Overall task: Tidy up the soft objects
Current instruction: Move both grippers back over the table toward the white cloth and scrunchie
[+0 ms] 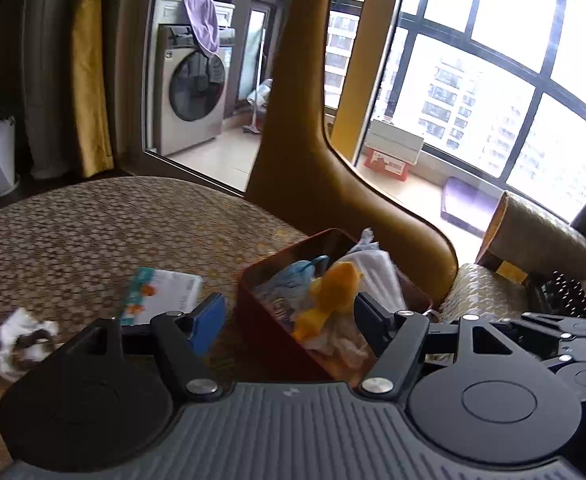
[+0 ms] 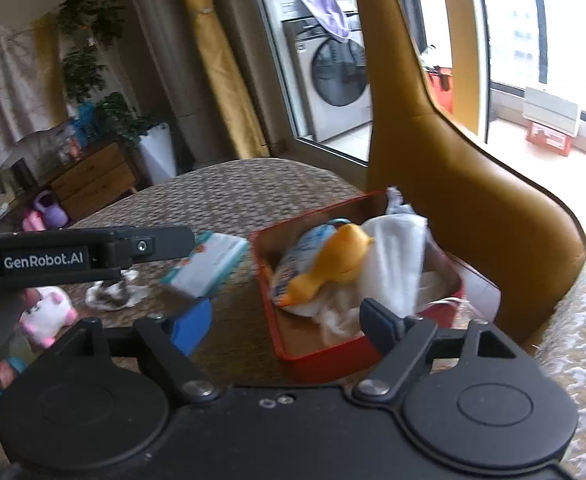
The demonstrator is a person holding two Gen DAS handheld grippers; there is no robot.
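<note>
Orange plush duck (image 2: 333,264) lies diagonally in red box (image 2: 321,354).

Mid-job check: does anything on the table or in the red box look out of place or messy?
Yes. The red box is overfull: the white cloth spills over its rim, and the yellow duck lies on top. A crumpled sock, tissue pack and pink plush lie loose on the table.

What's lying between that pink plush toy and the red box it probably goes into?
On the table between the pink plush toy and the red box lie a crumpled white cloth and a tissue pack. The left hand-held gripper also reaches across above them. Nothing tall blocks a lifted path.
</note>
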